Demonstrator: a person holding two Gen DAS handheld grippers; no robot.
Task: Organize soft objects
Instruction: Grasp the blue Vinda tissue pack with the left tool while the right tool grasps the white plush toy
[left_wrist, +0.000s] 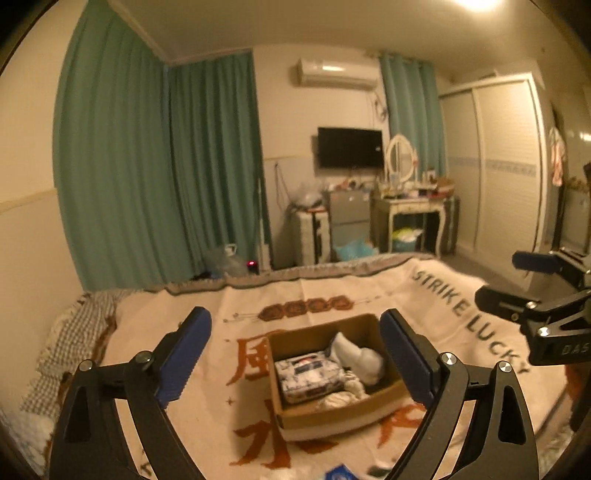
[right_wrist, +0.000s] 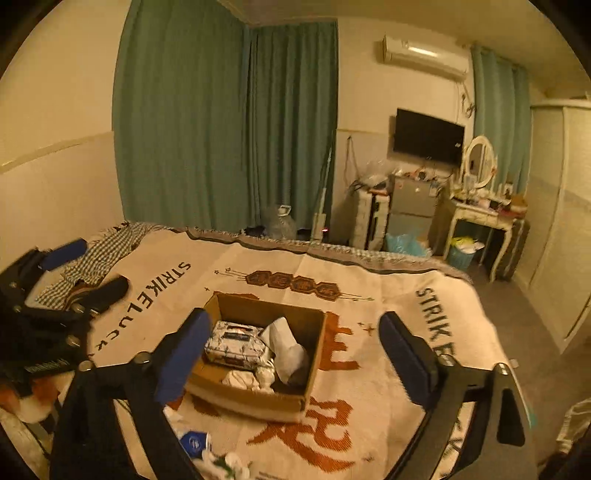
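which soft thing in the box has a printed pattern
The wipes pack, lying flat on the box's left side; the white roll and crumpled cloths beside it are plain.

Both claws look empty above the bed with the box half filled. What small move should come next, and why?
Probably lower the right claw toward the loose white items on the blanket near its bottom edge. Both it and the left claw are open and empty, while the cardboard box already holds a patterned pack and white cloth.

We see the cardboard box resting on the blanket that covers the bed. In it, the tissue pack lies left of the rolled cloth; crumpled cloths lie in front of both.
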